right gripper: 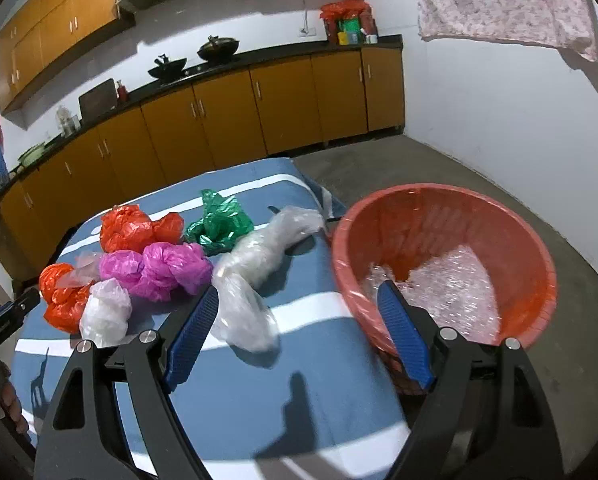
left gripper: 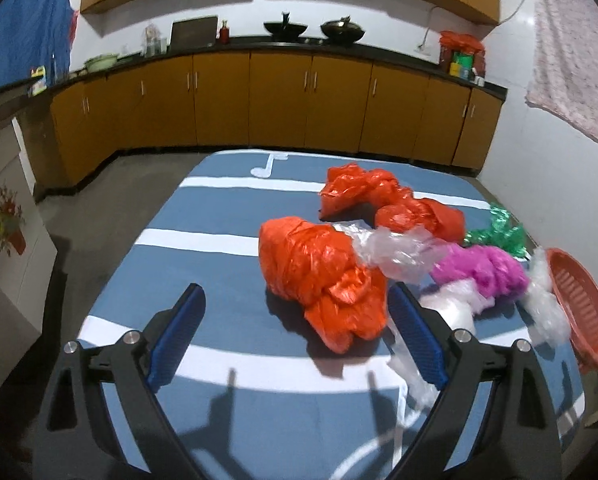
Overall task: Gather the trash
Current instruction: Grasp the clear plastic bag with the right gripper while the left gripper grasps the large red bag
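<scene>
Crumpled plastic bags lie on a blue striped cloth (left gripper: 219, 216). My left gripper (left gripper: 295, 312) is open and empty, with a large orange bag (left gripper: 323, 280) just ahead between its fingers. Further on lie a second orange bag (left gripper: 379, 200), a clear bag (left gripper: 395, 248), a magenta bag (left gripper: 483, 268) and a green bag (left gripper: 499, 232). My right gripper (right gripper: 299, 308) is open and empty, above a long clear bag (right gripper: 251, 276). Its right finger (right gripper: 403, 336) overlaps the rim of the orange basket (right gripper: 439, 200), which holds clear plastic (right gripper: 451, 284). A white bag (right gripper: 107, 312) lies left.
The basket (left gripper: 579, 300) stands at the table's right edge. Orange kitchen cabinets (left gripper: 279, 96) with a black counter run along the far wall. A white wall (right gripper: 519, 120) and concrete floor (right gripper: 419, 164) lie to the right. The left gripper (right gripper: 3, 312) shows at the right view's left edge.
</scene>
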